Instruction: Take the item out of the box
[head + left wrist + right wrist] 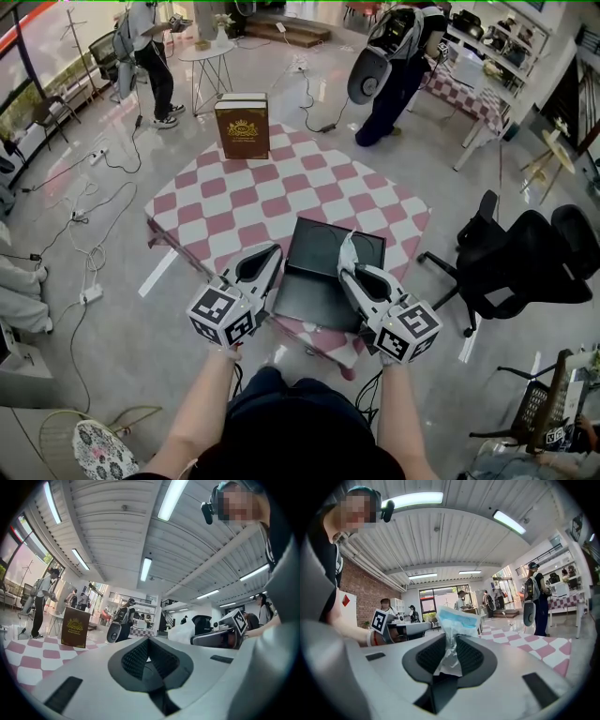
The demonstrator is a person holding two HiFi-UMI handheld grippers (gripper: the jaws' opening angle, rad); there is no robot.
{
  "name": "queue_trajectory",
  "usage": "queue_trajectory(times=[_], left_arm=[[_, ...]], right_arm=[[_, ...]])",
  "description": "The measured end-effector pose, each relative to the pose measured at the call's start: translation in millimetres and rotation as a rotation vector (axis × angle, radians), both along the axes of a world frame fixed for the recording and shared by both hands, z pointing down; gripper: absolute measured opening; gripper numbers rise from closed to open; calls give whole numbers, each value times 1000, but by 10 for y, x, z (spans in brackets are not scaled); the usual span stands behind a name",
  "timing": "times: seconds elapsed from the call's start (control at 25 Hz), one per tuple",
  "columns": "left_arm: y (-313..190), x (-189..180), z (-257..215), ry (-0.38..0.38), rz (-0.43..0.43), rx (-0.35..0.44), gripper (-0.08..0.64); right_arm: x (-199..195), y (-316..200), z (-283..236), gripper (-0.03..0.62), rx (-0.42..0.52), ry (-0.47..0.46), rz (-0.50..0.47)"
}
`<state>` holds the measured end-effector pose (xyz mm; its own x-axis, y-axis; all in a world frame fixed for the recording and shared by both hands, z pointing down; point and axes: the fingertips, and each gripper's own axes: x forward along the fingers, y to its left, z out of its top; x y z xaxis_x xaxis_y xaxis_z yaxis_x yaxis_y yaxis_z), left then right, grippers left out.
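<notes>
— On the left we have the left gripper [270, 258], low over the near edge of the checkered table [225, 211]. What do its jaws hold?

— Nothing. Its own view shows the left gripper [149, 657] with jaws drawn together and no object between them. That view also catches the brown box [75, 626] standing upright on the checks, beyond the jaws.

— From the head view we see that same brown box [242, 127] at the table's far edge, well apart from both grippers. Moving right, the flat black box [314, 291] lies on the near part of the table, between the two grippers.

— And the right gripper [348, 264]?

— From above, its tips hang over the black box's right side, and we make out only a pale sliver at them — too thin to name. The right gripper view settles it: the right gripper [449, 657] is clamped on a clear plastic packet [451, 625] with something blue inside, which stands up out of the jaws.

— So the packet is in the jaws, above the box?

— Yes. Further right, beside the table, a black office chair [525, 258] stands.
</notes>
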<state>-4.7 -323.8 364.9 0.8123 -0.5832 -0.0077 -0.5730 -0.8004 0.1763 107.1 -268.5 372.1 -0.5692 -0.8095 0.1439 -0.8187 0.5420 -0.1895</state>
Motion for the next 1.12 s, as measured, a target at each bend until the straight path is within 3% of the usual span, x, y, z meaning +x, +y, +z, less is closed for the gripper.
queue_trajectory(times=[1.12], left_arm=[[-7, 1, -121, 0, -9, 14, 0]], right_arm=[[75, -26, -201, 71, 48, -34, 30]])
